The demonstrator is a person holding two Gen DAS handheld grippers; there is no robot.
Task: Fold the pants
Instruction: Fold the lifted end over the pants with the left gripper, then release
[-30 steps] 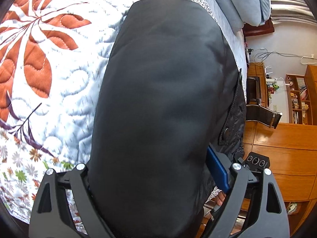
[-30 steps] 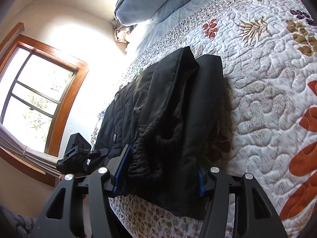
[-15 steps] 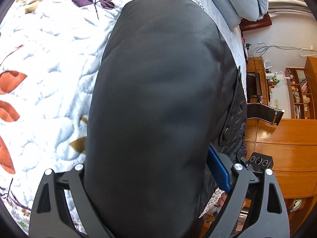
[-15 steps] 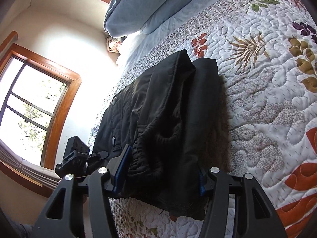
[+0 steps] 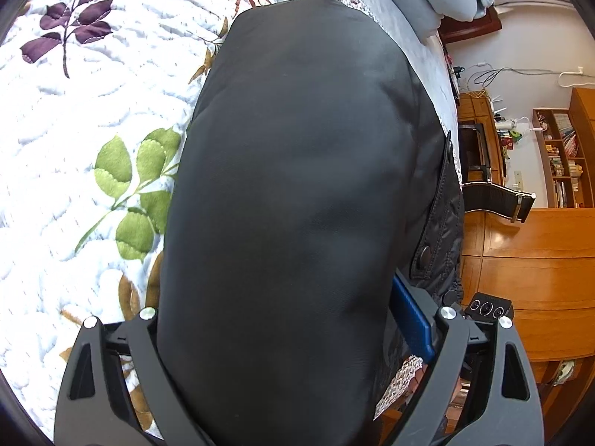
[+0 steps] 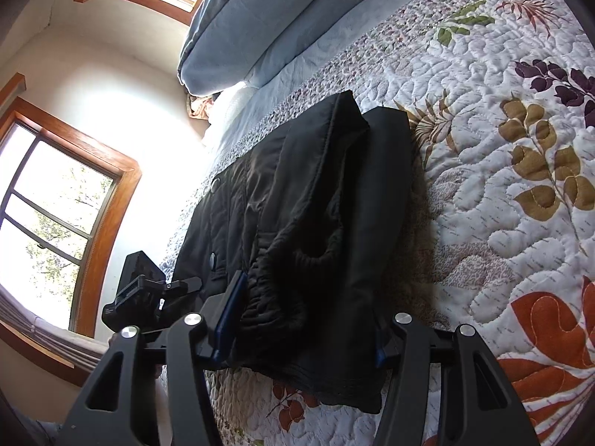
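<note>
Left wrist view: the left gripper [image 5: 293, 338] stands with its jaws spread wide around a thick bundle of the black pants [image 5: 297, 186]. The cloth fills the whole gap and the blue pad [image 5: 412, 319] lies against its right side; the other pad is hidden, so a true clamp is judged likely but cannot be told for certain. The pants lie on a quilt [image 5: 93, 130] with a leaf pattern, near the bed's edge.

Right wrist view: the right gripper [image 6: 297, 338] has its jaws about half open and pressed on the bunched near end of the same pants [image 6: 316, 223], an elastic band showing between them. A hem hangs just below the jaws over the quilt [image 6: 520, 186].

Progress: the pants are already doubled into a long, narrow stack of layers, lying lengthwise toward the pillows [image 6: 253, 22]. What is judged left is at least one more fold across the length, then a release and a smoothing of the pile.

Differences between views: the left view alone shows a smooth top layer, a snap button [image 5: 425, 251] at the right side, and a wooden cabinet [image 5: 539, 252] beyond the bed. The right view alone shows the stacked layers edge-on, the windows [image 6: 55, 223], and the left gripper's body [image 6: 137, 290] beside the pants.
</note>
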